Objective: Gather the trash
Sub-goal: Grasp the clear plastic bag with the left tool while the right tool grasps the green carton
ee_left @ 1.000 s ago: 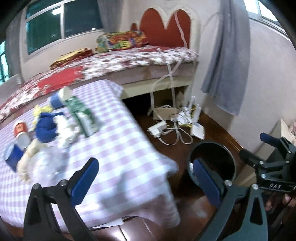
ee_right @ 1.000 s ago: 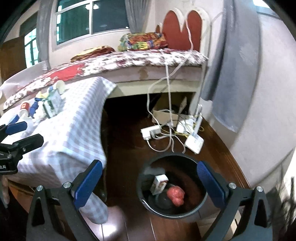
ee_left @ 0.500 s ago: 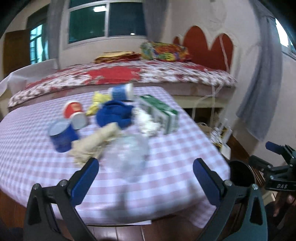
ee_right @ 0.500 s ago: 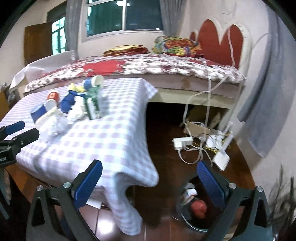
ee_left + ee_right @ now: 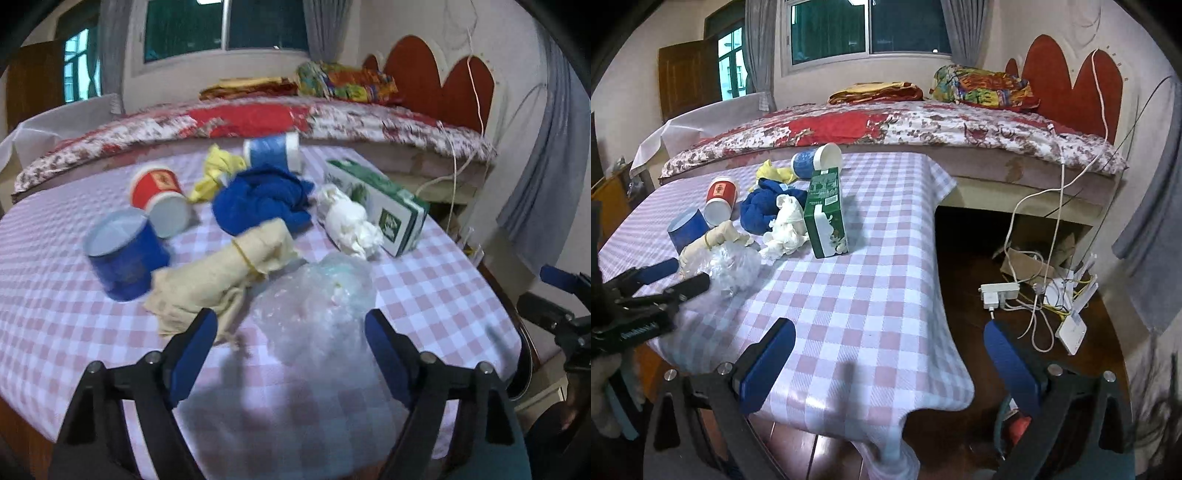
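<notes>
Trash lies in a heap on the checked tablecloth: a clear plastic bag, a beige cloth bundle, a blue cup, a red cup, blue cloth, white tissue and a green carton. My left gripper hovers just before the plastic bag. Its jaws are closing, with the bag lying between and ahead of the fingertips, untouched. My right gripper is open and holds nothing over the table's near corner. The dark bin peeks out low behind its right finger.
A bed runs behind the table. Right of the table, a power strip, cables and a white box lie on the wooden floor. A grey curtain hangs at the right. The tablecloth droops over the table's corner.
Both views have swung from the bin and floor over to the table. The left gripper has come close to the plastic bag, and its fingers have narrowed.
</notes>
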